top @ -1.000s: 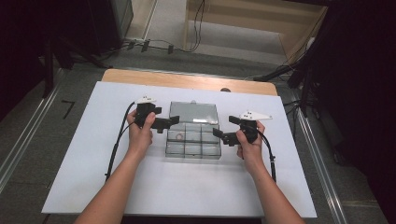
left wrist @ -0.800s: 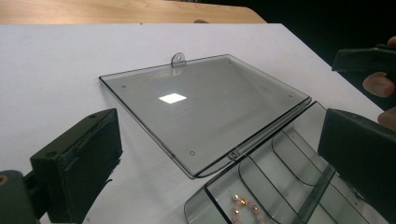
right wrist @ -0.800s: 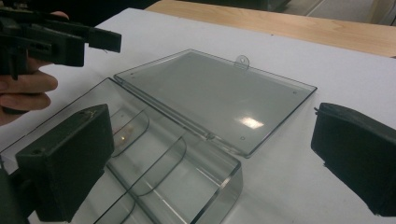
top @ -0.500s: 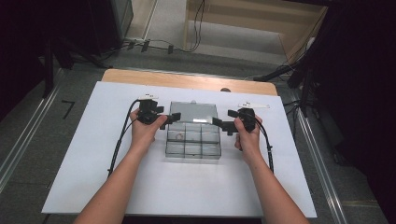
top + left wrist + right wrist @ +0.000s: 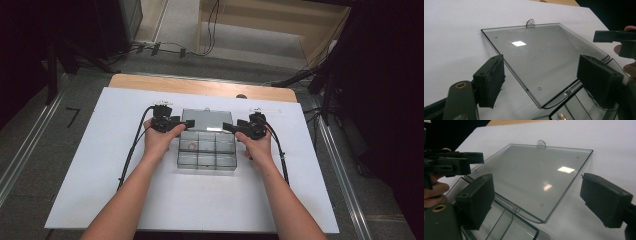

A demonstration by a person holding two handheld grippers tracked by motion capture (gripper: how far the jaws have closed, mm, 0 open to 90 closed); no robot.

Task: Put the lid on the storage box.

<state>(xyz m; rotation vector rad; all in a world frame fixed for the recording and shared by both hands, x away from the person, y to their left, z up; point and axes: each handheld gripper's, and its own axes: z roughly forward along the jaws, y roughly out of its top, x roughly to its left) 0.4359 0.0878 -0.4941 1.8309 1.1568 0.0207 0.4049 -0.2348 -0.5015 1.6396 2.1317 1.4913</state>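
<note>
Now my left tongs (image 5: 181, 125) and my right tongs (image 5: 235, 127) are at the two sides of the clear box (image 5: 206, 150), which sits near the middle of the white counter (image 5: 100, 165), its lid (image 5: 541, 57) lying open flat toward the far edge. Both tongs are spread but have just been closing, each with a lid corner between the pads (image 5: 477, 200), not yet pressed.
</note>
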